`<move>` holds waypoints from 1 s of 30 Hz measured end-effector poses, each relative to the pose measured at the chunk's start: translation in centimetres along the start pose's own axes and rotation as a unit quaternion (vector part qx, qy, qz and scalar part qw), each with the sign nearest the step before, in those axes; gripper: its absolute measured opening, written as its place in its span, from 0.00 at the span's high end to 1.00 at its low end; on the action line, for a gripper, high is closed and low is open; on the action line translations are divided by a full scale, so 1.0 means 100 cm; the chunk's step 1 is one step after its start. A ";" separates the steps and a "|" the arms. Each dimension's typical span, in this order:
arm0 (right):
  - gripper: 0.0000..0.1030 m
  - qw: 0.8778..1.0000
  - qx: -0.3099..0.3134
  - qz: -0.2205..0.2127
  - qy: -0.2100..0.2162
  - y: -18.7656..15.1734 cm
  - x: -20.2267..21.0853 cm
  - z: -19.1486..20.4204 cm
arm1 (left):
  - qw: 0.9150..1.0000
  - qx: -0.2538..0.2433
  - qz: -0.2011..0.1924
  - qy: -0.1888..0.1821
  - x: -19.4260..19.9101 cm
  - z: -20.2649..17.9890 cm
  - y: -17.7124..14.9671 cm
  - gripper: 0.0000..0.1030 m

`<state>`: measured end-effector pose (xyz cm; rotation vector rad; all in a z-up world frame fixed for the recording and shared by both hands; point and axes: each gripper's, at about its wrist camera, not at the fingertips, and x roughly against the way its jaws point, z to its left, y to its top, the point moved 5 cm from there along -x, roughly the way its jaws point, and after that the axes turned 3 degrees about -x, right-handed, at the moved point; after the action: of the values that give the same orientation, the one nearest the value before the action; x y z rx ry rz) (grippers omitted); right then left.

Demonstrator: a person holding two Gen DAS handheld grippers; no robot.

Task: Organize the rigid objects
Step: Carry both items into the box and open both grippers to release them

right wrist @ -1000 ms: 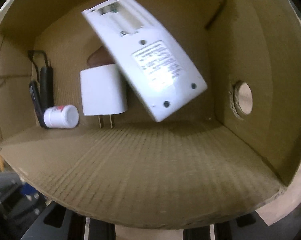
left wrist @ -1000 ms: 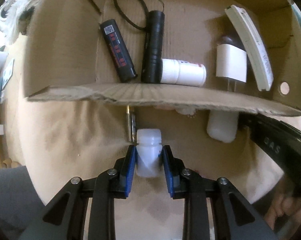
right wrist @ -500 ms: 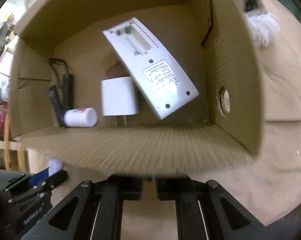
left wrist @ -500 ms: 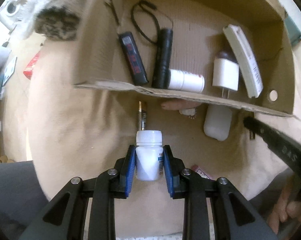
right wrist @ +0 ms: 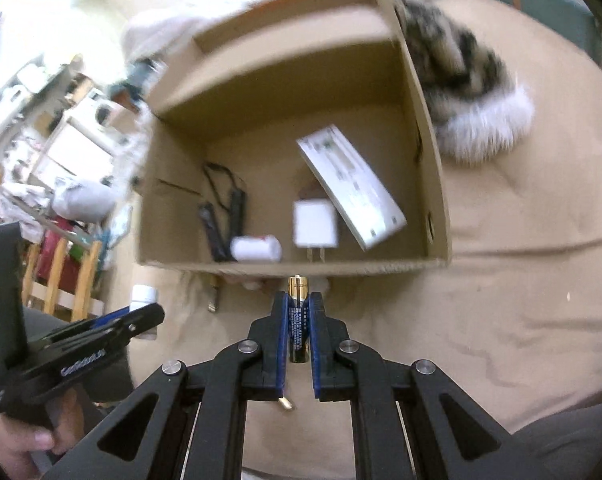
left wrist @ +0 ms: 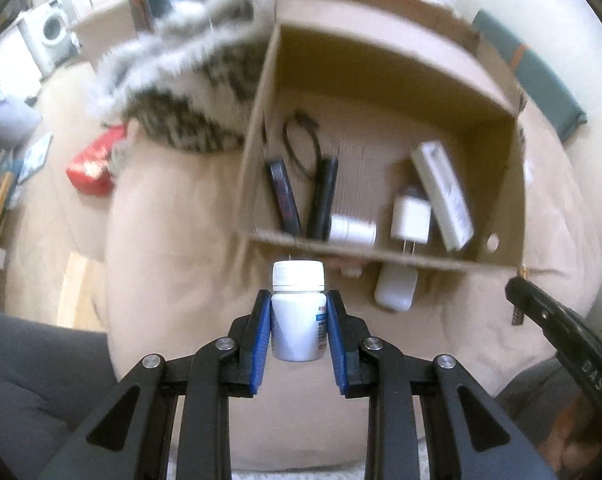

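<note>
Beige cloth (left wrist: 173, 240) covers the soft, rumpled surface that fills most of both views, and a cardboard box (left wrist: 497, 184) sits on it in the upper middle of each frame, open side toward the cameras. Inside the box lie a black flashlight (left wrist: 323, 200) with a looped cord, a dark flat stick (left wrist: 283, 196) beside it, a small white bottle (left wrist: 352, 231) on its side, a white plug adapter (left wrist: 411, 220) and a white remote (left wrist: 441, 196) leaning toward the right wall. Just below the box's front edge, on the cloth, lies a white container (left wrist: 395, 290).

A fluffy grey and white blanket (left wrist: 189, 92) is heaped at the upper left of the left wrist view, with a red packet (left wrist: 91, 168) beside it. Further up left the room shows a washing machine (left wrist: 55, 28). At the left edge of the right wrist view stand wooden rails (right wrist: 61, 280) and cluttered shelves, blurred.

In the lower middle of the left wrist view, the left gripper (left wrist: 299, 328) clamps a white pill bottle (left wrist: 297, 312), upright, cap toward the box. In the right wrist view, the right gripper (right wrist: 299, 328) is pinched narrow on a battery (right wrist: 297, 320), gold tip pointing at the box's front edge. A hand (right wrist: 25, 444) shows at the lower left.
</note>
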<state>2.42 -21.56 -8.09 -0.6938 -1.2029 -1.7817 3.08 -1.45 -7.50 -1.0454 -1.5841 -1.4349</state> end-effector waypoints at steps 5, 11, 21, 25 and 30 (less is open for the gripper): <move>0.90 0.997 0.012 -0.067 0.031 0.022 0.032 0.008 | 0.999 -0.004 -0.042 0.005 0.021 0.003 0.021 0.77; 0.90 0.990 0.031 -0.128 0.044 0.048 0.056 0.023 | 0.997 -0.004 -0.078 0.012 0.028 0.000 0.052 0.77; 0.90 0.987 0.058 -0.144 0.038 0.084 0.049 0.023 | 0.996 -0.006 -0.093 0.016 0.025 -0.005 0.081 0.77; 0.90 0.988 0.060 -0.139 0.034 0.099 0.036 0.024 | 0.997 -0.014 -0.079 0.020 0.008 -0.009 0.086 0.77; 0.90 0.991 0.050 -0.123 0.032 0.115 0.013 0.022 | 0.997 -0.032 -0.067 0.027 -0.011 -0.017 0.100 0.77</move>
<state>11.89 -21.97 -1.06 -0.4413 -1.3724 -1.9137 12.75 -2.82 -4.46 -0.9437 -1.6047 -1.6009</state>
